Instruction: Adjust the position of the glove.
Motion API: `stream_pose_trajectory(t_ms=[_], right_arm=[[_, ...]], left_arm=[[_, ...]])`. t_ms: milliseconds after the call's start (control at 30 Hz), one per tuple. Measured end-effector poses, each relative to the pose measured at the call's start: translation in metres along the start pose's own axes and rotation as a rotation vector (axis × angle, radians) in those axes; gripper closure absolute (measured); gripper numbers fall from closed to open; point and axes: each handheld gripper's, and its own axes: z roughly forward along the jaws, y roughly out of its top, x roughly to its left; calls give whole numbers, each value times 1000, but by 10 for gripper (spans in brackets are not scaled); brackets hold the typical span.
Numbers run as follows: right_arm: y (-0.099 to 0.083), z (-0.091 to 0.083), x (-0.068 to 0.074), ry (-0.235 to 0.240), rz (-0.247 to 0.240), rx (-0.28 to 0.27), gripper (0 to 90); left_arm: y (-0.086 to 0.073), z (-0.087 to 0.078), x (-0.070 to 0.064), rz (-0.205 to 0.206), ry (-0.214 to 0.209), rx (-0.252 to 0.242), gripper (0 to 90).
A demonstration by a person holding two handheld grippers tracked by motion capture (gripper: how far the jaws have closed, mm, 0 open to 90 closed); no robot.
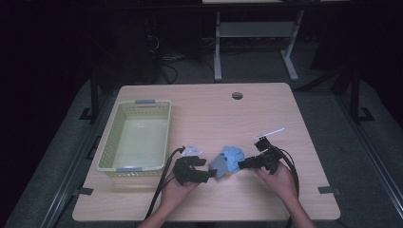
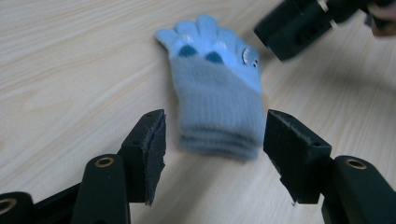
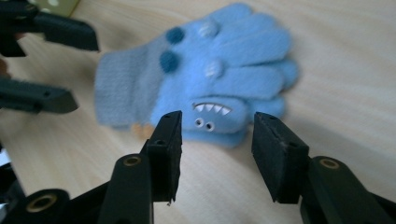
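Your left gripper (image 2: 210, 154): black jaws spread wide, holding nothing, with the grey cuff end of the glove lying between them on the table, not clamped. Your right gripper (image 3: 217, 158): black jaws parted wide, holding nothing, just short of the glove's thumb edge. Pale blue knitted monster-face glove (image 1: 226, 161): flat on the light wooden table (image 1: 209, 114), near the front edge, between both grippers. Pale yellow-green perforated plastic basket (image 1: 135, 166): to your left of the glove, standing apart from it.
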Motion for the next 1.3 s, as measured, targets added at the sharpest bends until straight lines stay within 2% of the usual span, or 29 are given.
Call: stream_pose_trajectory(t_ms=[67, 100, 133, 267, 367, 467, 600, 700, 767, 833, 900, 967, 1000, 1067, 1167, 1300], right_arm=[[-3, 1, 0, 27, 15, 4, 499], [-3, 1, 0, 27, 15, 4, 499], [-6, 3, 0, 45, 30, 5, 487], [-11, 7, -1, 83, 70, 0, 467], [-12, 10, -2, 105, 113, 13, 460], [-10, 14, -2, 107, 122, 12, 456], [-7, 17, -4, 122, 140, -2, 459], [-9, 14, -7, 130, 148, -19, 458], [-11, 11, -7, 133, 161, -8, 458], [-14, 10, -7, 137, 165, -8, 462], [-15, 13, -7, 142, 172, 6, 474], [-15, 14, -7, 156, 175, -4, 477], [-14, 16, -8, 155, 171, -6, 476], [-11, 16, -8, 149, 180, -11, 466], [-8, 16, -9, 142, 184, -20, 467], [-12, 13, -11, 145, 198, -8, 474]], left_arm=[[4, 2, 4, -42, -27, -16, 379], [4, 2, 4, -42, -27, -16, 380], [9, 5, 7, -74, -46, -6, 381], [16, 10, 11, -117, -71, -3, 400], [18, 19, 16, -166, -101, 52, 413], [17, 25, 21, -212, -137, 80, 420], [15, 29, 21, -225, -155, 111, 450], [16, 26, 23, -239, -160, 87, 448], [17, 25, 25, -254, -164, 71, 454], [17, 25, 26, -251, -163, 78, 488], [16, 27, 24, -250, -180, 94, 527], [16, 28, 22, -251, -188, 98, 555], [16, 30, 18, -274, -210, 96, 559], [16, 32, 14, -253, -219, 110, 559], [16, 32, 12, -250, -243, 120, 557], [17, 28, 16, -295, -229, 93, 557]])
